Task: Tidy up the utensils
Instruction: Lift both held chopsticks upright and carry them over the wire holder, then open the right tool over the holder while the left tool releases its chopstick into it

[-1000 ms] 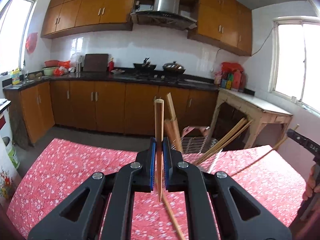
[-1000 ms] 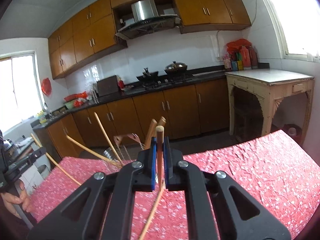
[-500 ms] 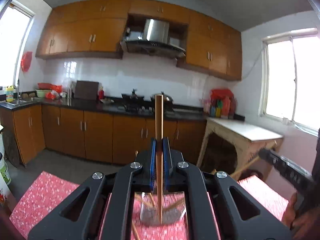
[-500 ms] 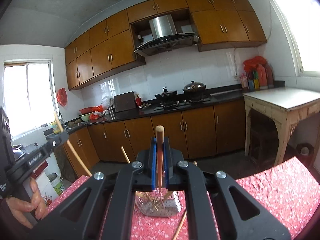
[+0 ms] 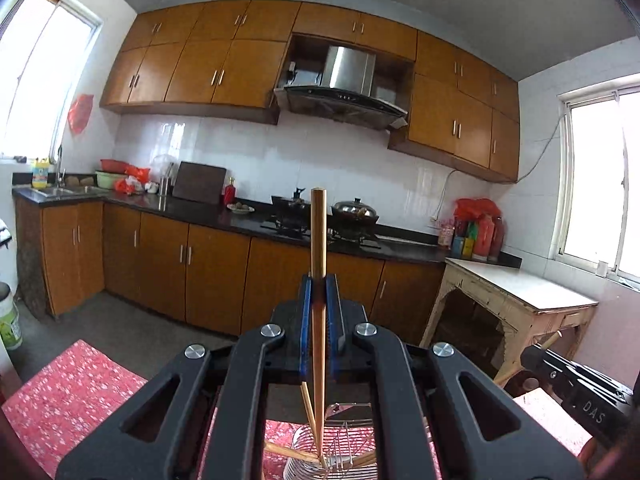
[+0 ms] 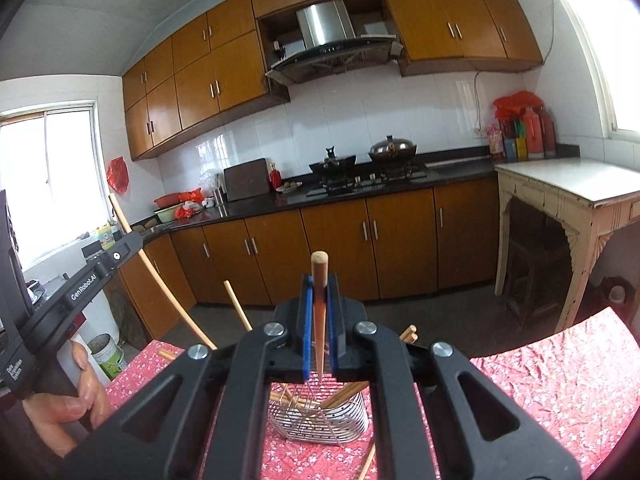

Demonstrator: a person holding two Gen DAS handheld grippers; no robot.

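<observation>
My left gripper (image 5: 319,284) is shut on a wooden chopstick (image 5: 318,232) held upright, its tip pointing down over the wire utensil basket (image 5: 344,458). My right gripper (image 6: 319,286) is shut on another wooden chopstick (image 6: 319,280), upright above the same basket (image 6: 320,416). The basket stands on the red floral tablecloth (image 6: 552,376) and holds several chopsticks leaning outward. The left gripper with its chopstick (image 6: 160,276) shows at the left of the right wrist view. The right gripper body (image 5: 576,380) shows at the right of the left wrist view.
One loose chopstick (image 6: 367,460) lies on the cloth in front of the basket. A pale wooden side table (image 6: 568,200) stands to the right. Kitchen cabinets, a stove with pots (image 6: 392,148) and a plastic bucket (image 6: 108,356) lie beyond the table.
Both grippers have risen and tilted up with their chopsticks. The basket has dropped to the bottom of both views and now sits directly below the chopstick tips.
</observation>
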